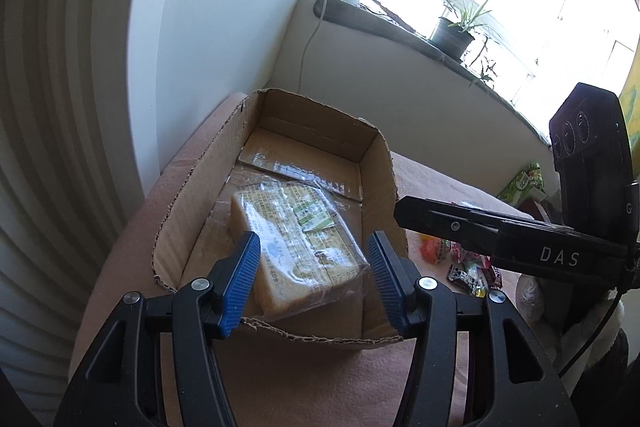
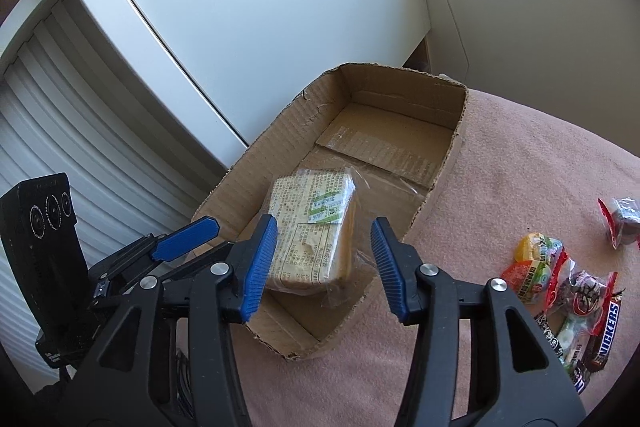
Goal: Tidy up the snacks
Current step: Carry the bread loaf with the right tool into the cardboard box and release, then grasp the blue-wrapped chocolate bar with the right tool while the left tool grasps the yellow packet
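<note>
Bread [image 2: 316, 231] in clear wrap, lying in the near half of the box [image 2: 360, 99], propped at a tilt with its near end raised against the front wall. Long axis running near to far along the box, printed label face up, loose wrap tail trailing to the right. Box set on the pink cloth [image 2: 520, 155].

Likely light and soft, easily crushed; film slick and crinkly (a pinch on the film alone would probably slip). Best taken across the short sides at mid-length, with gentle pressure.

Right tongs [image 2: 324, 263] about half open, holding nothing, blue pads clear of the bread on both sides. Left tongs [image 1: 314, 279] also about half open and empty, hovering above the box's near edge.

Remaining sweets [image 2: 560, 287] well apart from the box, on the cloth to its right: jelly cups, 1 Snickers [image 2: 604, 335], other small wrapped pieces.
</note>
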Demonstrator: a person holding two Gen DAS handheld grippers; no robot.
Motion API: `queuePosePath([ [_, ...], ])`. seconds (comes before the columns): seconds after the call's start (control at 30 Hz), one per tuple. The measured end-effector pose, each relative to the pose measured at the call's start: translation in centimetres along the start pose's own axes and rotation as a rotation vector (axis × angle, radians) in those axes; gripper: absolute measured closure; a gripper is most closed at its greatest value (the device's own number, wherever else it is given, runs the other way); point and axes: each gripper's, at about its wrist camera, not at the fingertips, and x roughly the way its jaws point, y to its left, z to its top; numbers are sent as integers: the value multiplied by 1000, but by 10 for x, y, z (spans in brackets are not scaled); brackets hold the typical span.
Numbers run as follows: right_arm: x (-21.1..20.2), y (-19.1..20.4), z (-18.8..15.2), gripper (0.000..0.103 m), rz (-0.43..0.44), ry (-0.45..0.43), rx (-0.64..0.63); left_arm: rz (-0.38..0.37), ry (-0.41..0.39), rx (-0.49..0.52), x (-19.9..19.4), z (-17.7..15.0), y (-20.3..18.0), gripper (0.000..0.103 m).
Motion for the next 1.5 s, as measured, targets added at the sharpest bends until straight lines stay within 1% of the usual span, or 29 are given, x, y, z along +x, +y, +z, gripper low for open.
queuePosePath([
  [0.17, -34, -22, -18, 50, -55, -43, 1, -24, -22, 38, -7, -4, -23, 48],
  [0.23, -51, -32, -25, 38, -90, -72, 4, -36, -31, 44, -10, -7, -31, 48],
  [0.37, -85, -56, -43, 37, -167, -120, 10, -60, -34, 56, -13, -16, -46, 48],
  [0.53, -122, -86, -70, 37, -296, -174, 24, -99, -12, 80, -12, -28, -67, 48],
  [0.63, -133, -106, -87, 37, -358, -174, 40, -130, 7, 105, -6, -34, -81, 48],
  [0.77, -138, -129, -105, 37, -408, -144, 72, -167, 49, 129, 10, -42, -103, 48],
  [0.83, -139, -139, -115, 37, -408, -131, 89, -188, 74, 146, 20, -46, -114, 48],
  [0.93, -138, -147, -125, 37, -375, -110, 127, -208, 111, 187, 34, -53, -131, 50],
  [0.97, -136, -148, -128, 37, -364, -101, 142, -210, 123, 202, 39, -55, -135, 52],
  [1.03, -128, -148, -133, 37, -328, -81, 176, -216, 151, 231, 49, -59, -143, 62],
  [1.07, -123, -148, -135, 38, -312, -71, 194, -222, 165, 245, 54, -60, -147, 65],
  [1.1, -117, -148, -137, 43, -297, -60, 213, -226, 179, 261, 58, -62, -150, 68],
  [1.13, -111, -149, -138, 48, -283, -48, 232, -228, 193, 277, 61, -63, -152, 69],
  [1.2, -101, -151, -139, 51, -265, -30, 267, -234, 218, 309, 67, -65, -157, 69],
  [1.27, -90, -153, -141, 52, -253, -15, 293, -235, 235, 344, 71, -68, -160, 69],
  [1.33, -81, -153, -142, 56, -261, 4, 311, -233, 247, 375, 75, -70, -164, 69],
  [1.37, -77, -153, -143, 56, -263, 11, 313, -234, 252, 386, 76, -70, -165, 70],
  [1.43, -70, -150, -143, 57, -263, 24, 305, -238, 262, 401, 78, -72, -167, 70],
  [1.5, -67, -146, -142, 58, -281, 32, 280, -241, 273, 414, 80, -73, -168, 70],
])
